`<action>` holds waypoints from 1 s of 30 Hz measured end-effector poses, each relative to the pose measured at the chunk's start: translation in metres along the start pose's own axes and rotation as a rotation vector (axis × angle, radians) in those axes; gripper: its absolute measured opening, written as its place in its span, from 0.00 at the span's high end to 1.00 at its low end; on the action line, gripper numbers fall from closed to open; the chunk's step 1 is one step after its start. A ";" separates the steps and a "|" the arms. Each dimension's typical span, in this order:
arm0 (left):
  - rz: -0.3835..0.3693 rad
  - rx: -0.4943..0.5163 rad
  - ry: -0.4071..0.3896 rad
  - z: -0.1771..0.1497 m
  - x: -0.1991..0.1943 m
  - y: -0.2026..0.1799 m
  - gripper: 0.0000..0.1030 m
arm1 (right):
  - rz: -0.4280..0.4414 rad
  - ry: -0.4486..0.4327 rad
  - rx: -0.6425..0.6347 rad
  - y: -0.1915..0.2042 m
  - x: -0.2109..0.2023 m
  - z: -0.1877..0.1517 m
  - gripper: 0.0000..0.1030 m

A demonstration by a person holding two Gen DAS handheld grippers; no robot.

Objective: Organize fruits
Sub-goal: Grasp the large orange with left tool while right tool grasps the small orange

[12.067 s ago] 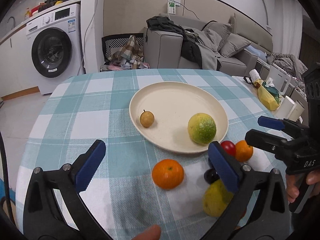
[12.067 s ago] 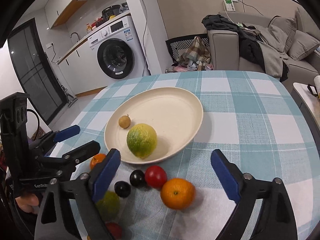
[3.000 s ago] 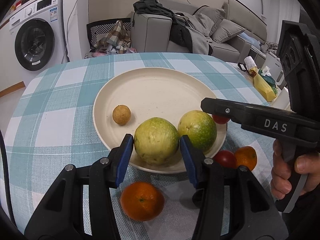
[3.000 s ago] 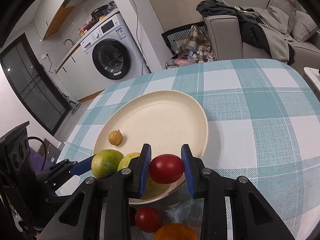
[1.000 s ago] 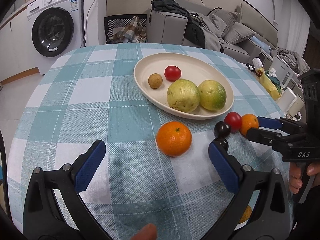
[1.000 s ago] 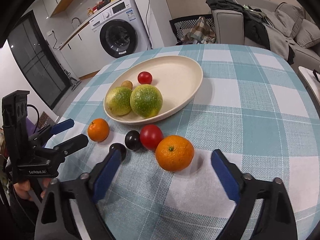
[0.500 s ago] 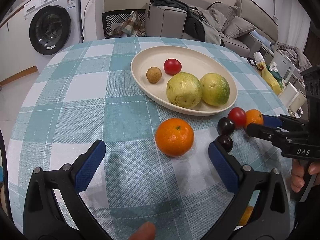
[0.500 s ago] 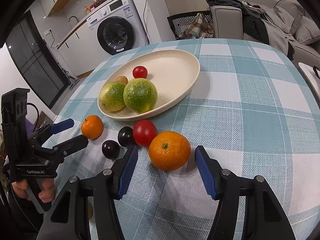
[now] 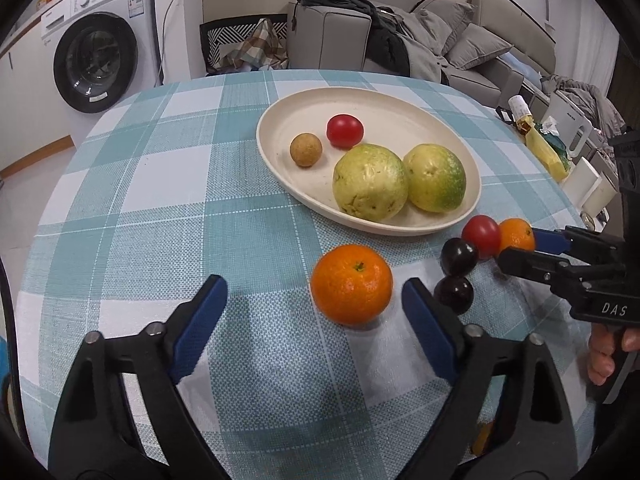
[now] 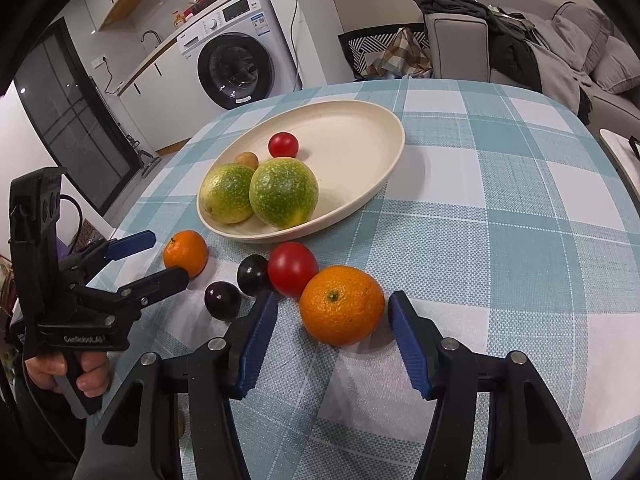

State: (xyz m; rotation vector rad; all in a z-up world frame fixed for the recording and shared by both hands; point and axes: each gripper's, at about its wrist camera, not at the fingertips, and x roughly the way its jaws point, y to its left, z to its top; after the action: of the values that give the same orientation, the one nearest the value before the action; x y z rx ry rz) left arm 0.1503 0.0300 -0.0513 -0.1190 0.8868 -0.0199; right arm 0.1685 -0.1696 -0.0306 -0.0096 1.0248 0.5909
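Note:
A cream plate (image 9: 400, 112) (image 10: 360, 136) on the checked tablecloth holds two green-yellow fruits (image 9: 370, 182) (image 10: 283, 193), a red tomato (image 9: 345, 131) (image 10: 283, 145) and a small brown fruit (image 9: 305, 149). On the cloth lie two oranges, a red tomato (image 10: 292, 268) and two dark plums (image 10: 222, 300). My left gripper (image 9: 316, 308) is open, with one orange (image 9: 351, 285) just ahead between its fingers. My right gripper (image 10: 332, 320) is open around the other orange (image 10: 341, 304), its pads close to the orange's sides.
A washing machine (image 9: 94, 56) and a grey sofa (image 9: 400, 40) with clothes stand beyond the table. A low side table with a yellow bag (image 9: 544, 152) is at the right in the left wrist view. The table's rounded edge is near on both sides.
My right gripper's fingers have narrowed around the orange in front of it and moved closer to it. My left gripper has moved forward toward the other orange.

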 end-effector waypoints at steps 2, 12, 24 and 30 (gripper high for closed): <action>-0.010 -0.001 -0.001 0.001 0.001 0.000 0.23 | 0.000 0.000 0.000 0.000 0.000 0.000 0.45; -0.090 0.033 0.002 0.001 0.001 -0.010 0.63 | -0.006 0.000 -0.005 0.000 -0.003 -0.002 0.50; -0.096 0.039 -0.032 0.002 -0.012 -0.014 0.63 | -0.007 0.001 -0.001 -0.003 -0.005 -0.004 0.60; -0.089 0.039 -0.058 0.003 -0.021 -0.012 0.63 | -0.008 -0.013 -0.008 -0.001 -0.009 -0.004 0.60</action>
State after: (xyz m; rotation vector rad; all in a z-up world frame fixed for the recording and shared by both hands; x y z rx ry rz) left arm 0.1398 0.0194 -0.0313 -0.1218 0.8223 -0.1167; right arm 0.1624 -0.1762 -0.0255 -0.0167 1.0094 0.5871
